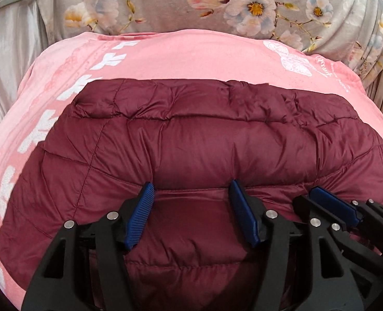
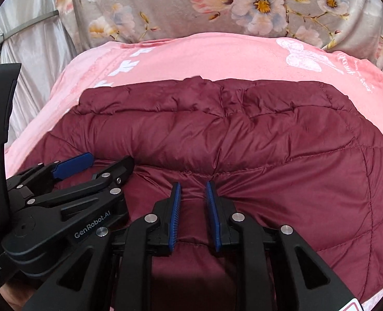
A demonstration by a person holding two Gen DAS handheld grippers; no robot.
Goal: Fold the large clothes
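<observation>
A maroon quilted puffer jacket (image 1: pixel 196 140) lies folded on a pink printed cloth (image 1: pixel 181 57); it also shows in the right wrist view (image 2: pixel 256 134). My left gripper (image 1: pixel 191 186) is open wide, its blue pads resting on the jacket's near part, nothing between them. My right gripper (image 2: pixel 192 185) is partly open with a narrow gap, fingertips pressing a fold of the jacket; the fabric puckers there. It also appears at the right of the left wrist view (image 1: pixel 321 197). The left gripper shows at the left of the right wrist view (image 2: pixel 98 163).
The pink cloth (image 2: pixel 217 59) covers the surface under the jacket. Behind it hangs a grey floral fabric (image 1: pixel 217 2), also in the right wrist view (image 2: pixel 191 5). Shiny silver cloth (image 1: pixel 7 59) lies at the left.
</observation>
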